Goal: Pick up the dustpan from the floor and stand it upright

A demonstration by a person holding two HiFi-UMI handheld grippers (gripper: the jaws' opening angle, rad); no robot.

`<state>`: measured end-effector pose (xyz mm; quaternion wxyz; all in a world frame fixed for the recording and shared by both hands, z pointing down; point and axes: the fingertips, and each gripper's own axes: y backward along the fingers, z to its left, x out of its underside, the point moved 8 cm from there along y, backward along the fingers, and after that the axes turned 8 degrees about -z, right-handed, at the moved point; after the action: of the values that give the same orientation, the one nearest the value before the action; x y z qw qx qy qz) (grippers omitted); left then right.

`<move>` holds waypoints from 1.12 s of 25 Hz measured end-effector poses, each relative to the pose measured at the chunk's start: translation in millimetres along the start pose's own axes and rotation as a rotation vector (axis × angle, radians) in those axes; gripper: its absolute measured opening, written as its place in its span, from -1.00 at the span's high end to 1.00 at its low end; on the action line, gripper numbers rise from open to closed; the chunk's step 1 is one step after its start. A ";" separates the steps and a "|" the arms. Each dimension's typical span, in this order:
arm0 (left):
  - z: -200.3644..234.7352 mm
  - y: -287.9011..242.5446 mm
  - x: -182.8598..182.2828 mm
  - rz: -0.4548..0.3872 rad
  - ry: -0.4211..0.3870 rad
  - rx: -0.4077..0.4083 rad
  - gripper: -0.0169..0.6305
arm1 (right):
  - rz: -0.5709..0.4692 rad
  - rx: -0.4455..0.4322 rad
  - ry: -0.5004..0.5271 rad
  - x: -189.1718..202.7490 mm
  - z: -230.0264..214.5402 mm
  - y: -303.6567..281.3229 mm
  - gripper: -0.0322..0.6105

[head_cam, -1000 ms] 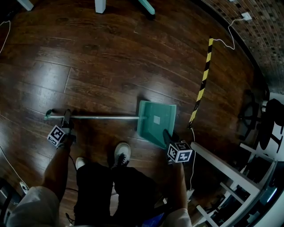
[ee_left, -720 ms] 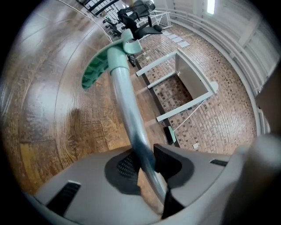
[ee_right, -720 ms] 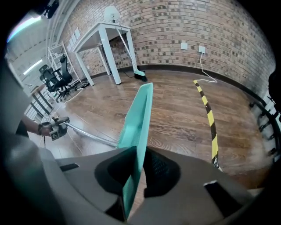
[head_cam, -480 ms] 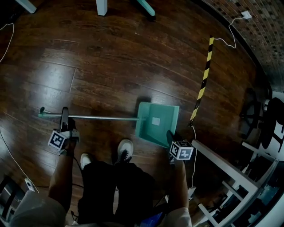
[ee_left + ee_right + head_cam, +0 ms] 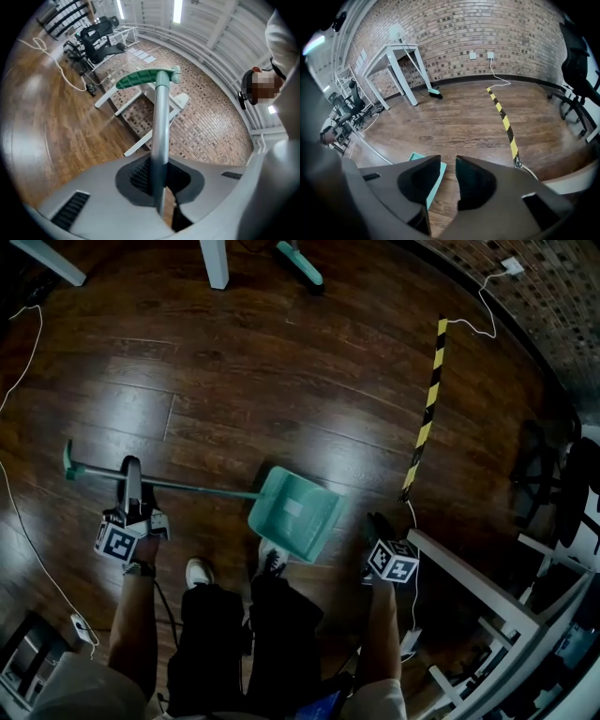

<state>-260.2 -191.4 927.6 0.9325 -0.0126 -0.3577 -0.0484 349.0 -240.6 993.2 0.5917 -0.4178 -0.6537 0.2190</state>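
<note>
The teal dustpan (image 5: 293, 515) hangs tilted above the wood floor in front of my feet, its long silver handle (image 5: 197, 488) running left to a green grip (image 5: 69, 457). My left gripper (image 5: 132, 467) holds that handle near the grip end. In the left gripper view the pole (image 5: 161, 117) stands between the jaws of the left gripper (image 5: 158, 180), which are closing with the pads against it. My right gripper (image 5: 379, 523) is right of the pan and apart from it. Its jaws (image 5: 449, 164) are opening with nothing between them, and a teal edge (image 5: 437, 182) shows behind one.
A yellow-and-black floor strip (image 5: 427, 409) runs back on the right. White cables (image 5: 28, 521) trail along the left. White table legs (image 5: 216, 261) and a teal broom head (image 5: 302, 263) stand at the back. A white rack (image 5: 478, 582) and a dark chair (image 5: 544, 479) crowd the right.
The left gripper has risen with the handle, and the pan has swung left off the floor. The right gripper has let go of the pan's edge and now stands apart from it.
</note>
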 end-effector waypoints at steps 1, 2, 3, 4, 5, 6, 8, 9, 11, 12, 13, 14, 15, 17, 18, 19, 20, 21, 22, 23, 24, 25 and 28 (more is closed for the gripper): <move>-11.7 -3.8 -6.5 0.009 -0.035 0.011 0.80 | 0.003 -0.007 0.009 -1.3 4.3 4.5 0.56; -23.3 -6.7 -13.3 0.019 -0.076 0.011 0.80 | 0.002 -0.015 0.016 -3.8 9.3 8.8 0.56; -34.8 -9.3 -20.4 0.030 -0.123 0.003 0.80 | -0.002 -0.022 0.016 -7.7 15.2 12.9 0.56; -46.4 -11.6 -27.5 0.039 -0.166 -0.006 0.80 | -0.007 -0.031 0.011 -12.3 22.2 17.1 0.56; -57.7 -13.1 -34.3 0.047 -0.205 -0.014 0.80 | -0.011 -0.043 0.007 -17.3 30.4 22.1 0.56; -68.6 -13.8 -40.7 0.055 -0.242 -0.021 0.80 | -0.017 -0.059 0.007 -23.3 39.7 27.9 0.56; -90.6 -13.8 -50.8 0.078 -0.317 -0.026 0.81 | -0.042 -0.099 0.020 -40.1 59.1 42.4 0.56; -101.7 -13.6 -53.4 0.098 -0.351 -0.020 0.81 | -0.058 -0.118 0.029 -49.8 67.8 50.9 0.56; -122.7 -12.7 -52.7 0.154 -0.400 0.001 0.80 | -0.088 -0.145 0.048 -69.7 83.4 69.6 0.56; -132.4 -12.2 -50.2 0.185 -0.411 0.011 0.78 | -0.105 -0.155 0.055 -79.4 90.9 79.0 0.56; -142.1 -12.1 -47.5 0.211 -0.415 0.017 0.75 | -0.123 -0.167 0.060 -89.0 98.6 88.1 0.56; -152.3 -12.7 -44.8 0.233 -0.419 0.022 0.58 | -0.143 -0.180 0.065 -98.5 106.6 96.7 0.56; -163.0 -14.3 -42.1 0.252 -0.431 0.027 0.53 | -0.163 -0.196 0.075 -107.9 114.8 104.9 0.56; -184.5 -18.2 -35.8 0.287 -0.484 0.053 0.53 | -0.198 -0.227 0.121 -125.0 131.7 119.4 0.57; -193.9 -19.3 -32.6 0.304 -0.517 0.069 0.53 | -0.215 -0.240 0.150 -132.2 140.4 126.1 0.57; -201.5 -19.0 -29.9 0.320 -0.549 0.080 0.53 | -0.233 -0.251 0.176 -138.7 149.2 132.5 0.57; -207.1 -17.5 -27.7 0.336 -0.579 0.083 0.53 | -0.254 -0.261 0.197 -144.8 157.8 138.7 0.57; -211.0 -15.1 -26.1 0.355 -0.606 0.079 0.53 | -0.275 -0.269 0.214 -150.7 166.3 144.8 0.57; -213.9 -12.6 -24.8 0.380 -0.633 0.071 0.52 | -0.296 -0.277 0.231 -156.1 174.3 150.6 0.57; -216.8 -10.3 -23.9 0.409 -0.661 0.060 0.52 | -0.316 -0.286 0.249 -160.7 182.0 156.1 0.57; -220.0 -8.1 -23.1 0.439 -0.688 0.049 0.52 | -0.335 -0.298 0.269 -164.2 189.3 161.1 0.57; -223.1 -5.5 -22.0 0.467 -0.714 0.040 0.52 | -0.348 -0.315 0.286 -166.5 196.4 165.8 0.57; -229.0 5.0 -18.7 0.526 -0.761 0.019 0.47 | -0.330 -0.379 0.309 -169.3 216.7 181.2 0.71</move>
<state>-121.0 -198.2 744.9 0.7155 -0.1112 -0.6597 0.2012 185.3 -231.3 707.7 0.6232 -0.4375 -0.6443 -0.0724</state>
